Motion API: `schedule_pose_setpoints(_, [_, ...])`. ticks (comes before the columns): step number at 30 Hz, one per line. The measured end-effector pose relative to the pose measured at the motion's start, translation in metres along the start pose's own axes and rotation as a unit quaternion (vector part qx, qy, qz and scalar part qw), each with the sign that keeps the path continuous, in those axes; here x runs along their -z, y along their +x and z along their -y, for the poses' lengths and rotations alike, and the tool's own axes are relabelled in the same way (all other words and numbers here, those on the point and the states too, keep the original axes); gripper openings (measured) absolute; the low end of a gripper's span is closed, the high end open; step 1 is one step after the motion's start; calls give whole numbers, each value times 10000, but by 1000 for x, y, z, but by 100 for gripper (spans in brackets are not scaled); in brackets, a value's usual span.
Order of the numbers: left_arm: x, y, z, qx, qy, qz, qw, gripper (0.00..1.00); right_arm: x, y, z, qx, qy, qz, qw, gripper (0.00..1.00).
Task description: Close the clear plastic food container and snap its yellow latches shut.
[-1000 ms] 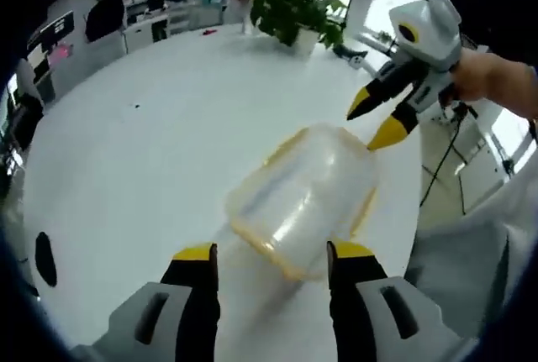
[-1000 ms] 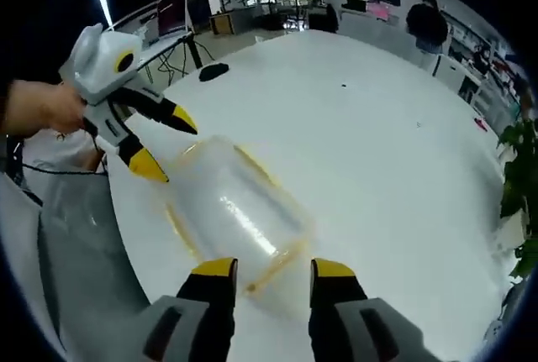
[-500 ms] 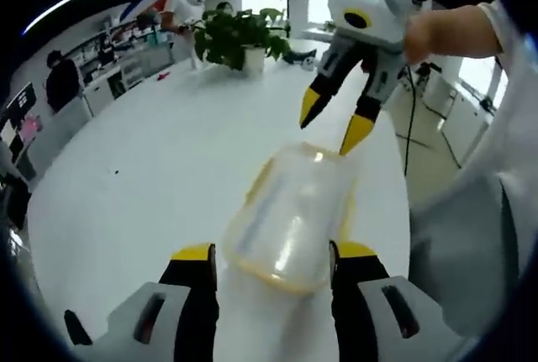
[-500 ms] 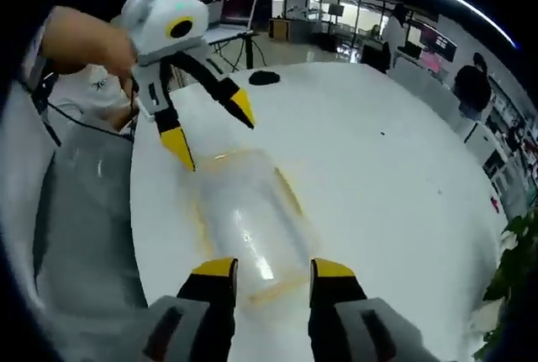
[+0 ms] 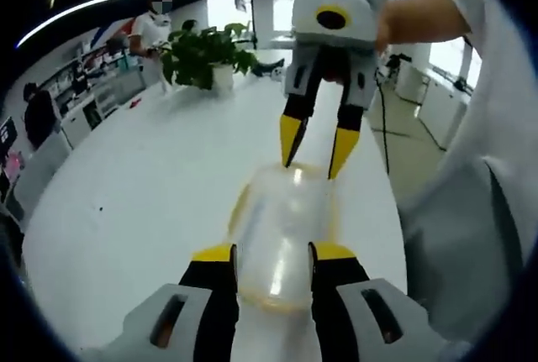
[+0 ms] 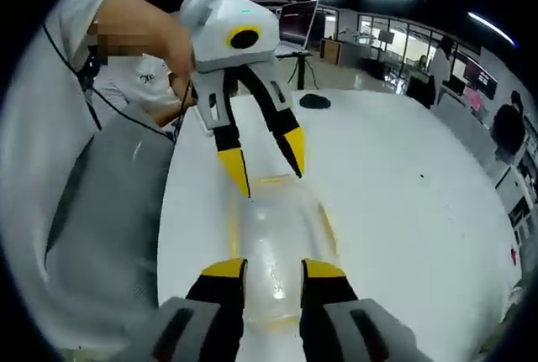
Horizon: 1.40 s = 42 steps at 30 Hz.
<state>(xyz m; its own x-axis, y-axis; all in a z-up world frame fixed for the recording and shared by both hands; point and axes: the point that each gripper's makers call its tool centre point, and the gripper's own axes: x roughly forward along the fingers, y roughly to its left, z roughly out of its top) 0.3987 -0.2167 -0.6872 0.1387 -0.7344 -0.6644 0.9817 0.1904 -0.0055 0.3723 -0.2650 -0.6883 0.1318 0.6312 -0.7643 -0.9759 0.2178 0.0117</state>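
The clear plastic container (image 5: 282,228) with a yellow rim lies on the white table, its long axis running between the two grippers. My left gripper (image 5: 275,253) is closed in on its near end, both yellow-tipped jaws against the sides. From the far end my right gripper (image 5: 315,150), held by a hand, points down with its tips at the rim. In the right gripper view the container (image 6: 273,240) lies between the jaws of my right gripper (image 6: 273,268), which stand apart along its sides. There my left gripper (image 6: 266,170) reaches down onto the far end.
The container sits near the table edge (image 5: 388,211), beside the person's grey clothing (image 6: 101,211). A potted plant (image 5: 200,55) stands at the table's far end. A dark object (image 6: 315,101) lies on the table beyond the container. People stand in the background.
Both cameras swung into line with the container's long axis. My left jaws narrowed onto its near end, and my right jaws narrowed slightly. Each gripper came closer over the opposite end.
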Motion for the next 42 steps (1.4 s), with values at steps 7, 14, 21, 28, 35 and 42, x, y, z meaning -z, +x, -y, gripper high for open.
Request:
schedule_pose_setpoints(7, [-10,14,6,110,156,51,9998,23,-4,10,7,100,-360,-146,9992,26])
schedule_pose_setpoints(14, [-7,28,13,179,263,-87,9995,21,-2,20,15,71,-389,-264,9989,26])
schedule_pose_setpoints(21, [4,34,29,358,648,-418,9964,24,2,26,21,61,-397,-345,9986,27])
schedule_pose_setpoints(28, [6,36,34,411,608,-401,9965,34,2,32,35,258,-463,-427,9977,40])
schedule_pose_setpoints(35, [6,42,40,340,837,-466,9948,44,7,36,41,206,-516,-570,9968,47])
schedule_pose_setpoints(42, [13,44,34,38,1460,-739,9865,55,9,40,38,21,-476,-708,9964,46])
